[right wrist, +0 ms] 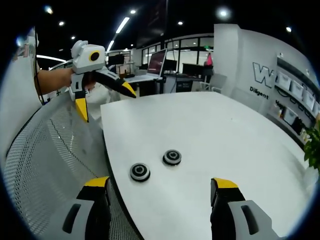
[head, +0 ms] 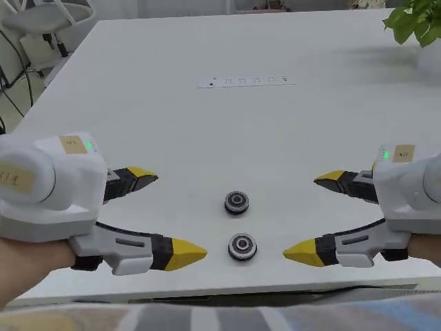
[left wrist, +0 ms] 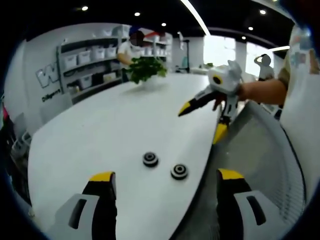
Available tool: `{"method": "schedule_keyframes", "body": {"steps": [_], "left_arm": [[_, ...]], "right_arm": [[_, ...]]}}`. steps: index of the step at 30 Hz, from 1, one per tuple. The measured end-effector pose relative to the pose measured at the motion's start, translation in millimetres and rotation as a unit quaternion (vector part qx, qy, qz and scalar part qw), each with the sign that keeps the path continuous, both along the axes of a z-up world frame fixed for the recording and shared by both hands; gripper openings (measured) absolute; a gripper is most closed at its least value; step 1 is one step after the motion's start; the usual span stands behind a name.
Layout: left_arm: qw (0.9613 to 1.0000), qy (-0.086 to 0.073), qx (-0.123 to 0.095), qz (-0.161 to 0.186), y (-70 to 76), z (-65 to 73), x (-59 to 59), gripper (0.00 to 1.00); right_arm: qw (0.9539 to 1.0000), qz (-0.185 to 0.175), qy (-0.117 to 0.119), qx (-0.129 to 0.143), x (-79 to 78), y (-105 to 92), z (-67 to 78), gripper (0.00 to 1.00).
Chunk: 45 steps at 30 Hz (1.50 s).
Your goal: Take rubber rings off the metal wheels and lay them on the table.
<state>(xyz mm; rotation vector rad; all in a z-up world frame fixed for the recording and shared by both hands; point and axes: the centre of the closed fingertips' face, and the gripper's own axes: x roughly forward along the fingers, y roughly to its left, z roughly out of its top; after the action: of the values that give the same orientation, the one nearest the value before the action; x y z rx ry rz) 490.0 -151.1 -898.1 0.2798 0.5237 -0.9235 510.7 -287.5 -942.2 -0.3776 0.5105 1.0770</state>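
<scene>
The near wheel (head: 242, 247) and far wheel (head: 236, 203), rings on, lie flat by the table's (head: 275, 124) front edge, midway between the left gripper (head: 172, 214) and right gripper (head: 304, 217), both with jaws wide apart, neither clearly nearer.

A green leafy plant (head: 414, 21) sits in the upper right corner, a white office chair (head: 38, 17) in the upper left, and a flat white socket strip (head: 247, 81) at upper centre.
</scene>
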Motion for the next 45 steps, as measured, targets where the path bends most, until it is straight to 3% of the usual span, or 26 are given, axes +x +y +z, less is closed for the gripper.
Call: {"method": "schedule_keyframes", "body": {"steps": [5,9,13,24,34,45], "left_arm": [[0.9999,0.000,0.007,-0.013,-4.2,-3.1,4.8,0.83],[0.9997,0.009,-0.012,-0.020,-10.5,-0.7,9.2,0.82],[0.9996,0.007,-0.002,-0.027,-13.2,-3.1,13.7,0.80],[0.9983,0.012,0.000,-0.058,-26.5,-9.5,20.5,0.77],[0.9959,0.030,0.016,-0.083,-38.6,-28.5,23.9,0.69],[0.9928,0.050,0.029,-0.104,-46.5,-53.2,23.5,0.63]], "right_arm": [[0.9999,0.013,-0.003,-0.003,1.1,5.5,-1.7,0.79],[0.9997,0.022,-0.001,-0.004,2.5,10.2,-4.0,0.77],[0.9996,0.028,0.003,-0.002,4.2,12.9,-5.9,0.75],[0.9990,0.043,0.011,-0.007,8.2,13.6,-18.5,0.71],[0.9974,0.069,0.018,-0.008,7.0,21.1,-30.6,0.65],[0.9956,0.082,0.044,0.012,5.9,31.6,-43.3,0.58]]}}
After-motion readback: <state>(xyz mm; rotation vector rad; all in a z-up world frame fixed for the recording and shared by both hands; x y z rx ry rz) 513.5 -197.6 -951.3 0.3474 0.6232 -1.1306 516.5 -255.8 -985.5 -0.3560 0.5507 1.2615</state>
